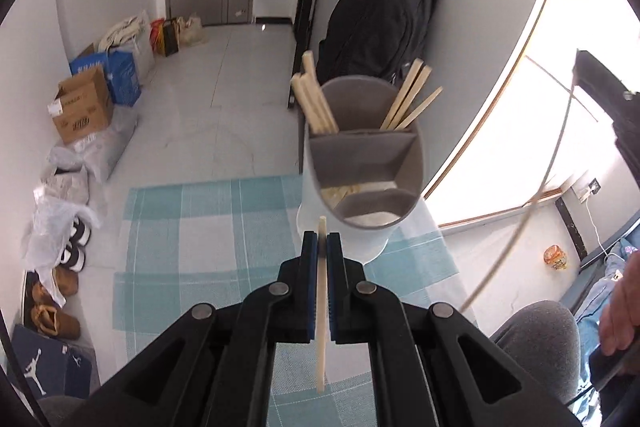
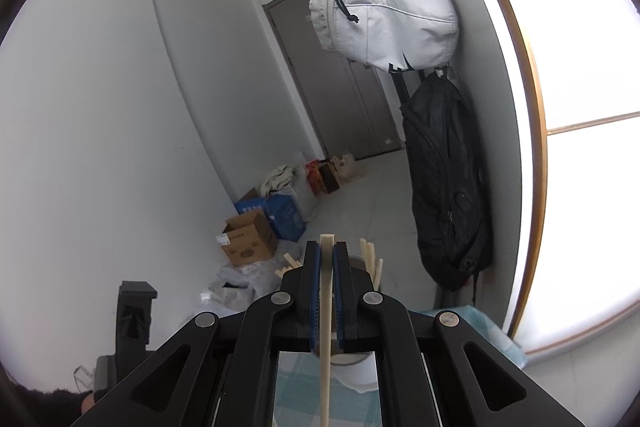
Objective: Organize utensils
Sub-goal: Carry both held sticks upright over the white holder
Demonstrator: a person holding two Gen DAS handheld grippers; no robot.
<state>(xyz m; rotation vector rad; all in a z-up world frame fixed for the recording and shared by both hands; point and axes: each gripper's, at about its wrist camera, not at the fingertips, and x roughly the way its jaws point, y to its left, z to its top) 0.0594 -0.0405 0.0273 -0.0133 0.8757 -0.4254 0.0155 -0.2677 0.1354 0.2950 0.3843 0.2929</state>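
1. The left claw (image 1: 321,243) is clamped tight on a pale wooden chopstick (image 1: 321,307) that runs lengthwise between its blue pads, its tip poking just past them.
2. Just beyond that tip stands a grey oval divided utensil holder (image 1: 362,155) on the blue-checked counter (image 1: 192,227).
3. The right claw (image 2: 327,253) pinches a second pale chopstick (image 2: 326,307) likewise.

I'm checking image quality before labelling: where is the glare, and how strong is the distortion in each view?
Left wrist view: the window at the right is blown out white; the fisheye bends its frame; the utensil holder and the held chopstick stay sharp. Right wrist view: the window is overexposed, the wall edges curve, and its own chopstick is clear.
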